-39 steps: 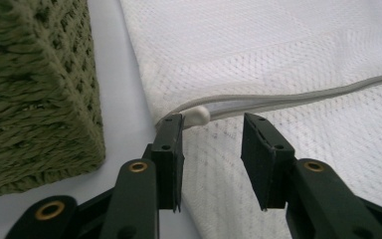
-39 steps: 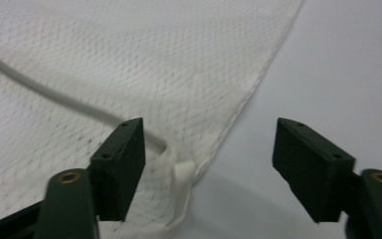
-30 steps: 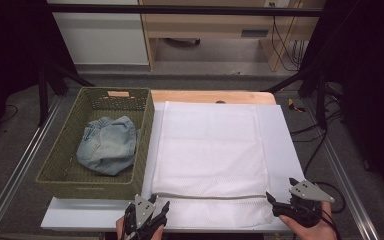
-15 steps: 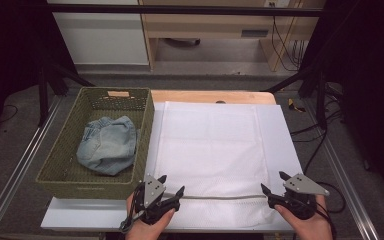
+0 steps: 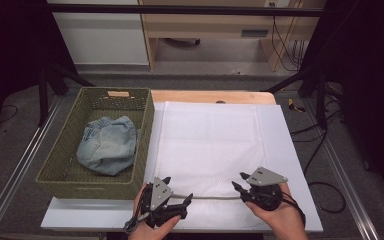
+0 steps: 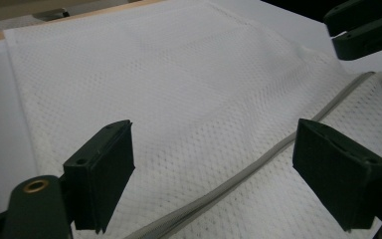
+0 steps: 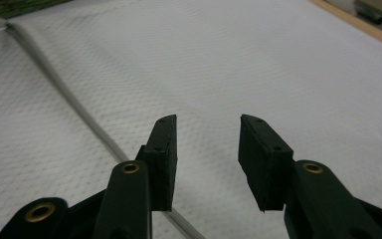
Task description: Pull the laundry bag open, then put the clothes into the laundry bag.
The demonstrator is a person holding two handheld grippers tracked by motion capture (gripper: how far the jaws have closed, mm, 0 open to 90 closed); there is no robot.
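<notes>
At table's near edge: white mesh laundry bag [image 5: 207, 145] lying flat beside the green wicker basket [image 5: 67, 170] that holds folded denim [image 5: 107, 150], its grey zipper [image 5: 207, 197] running between both grippers. Since the earlier high views the right gripper [image 5: 241, 187] has slid inward along the zipper with its jaws just closing, part open and nothing between them, while the left gripper [image 5: 177, 192] has just spread its jaws wide and empty; judged as regrasping to open the bag. Zipper pull not discernible; bag's near hem partly covered by the hands.
</notes>
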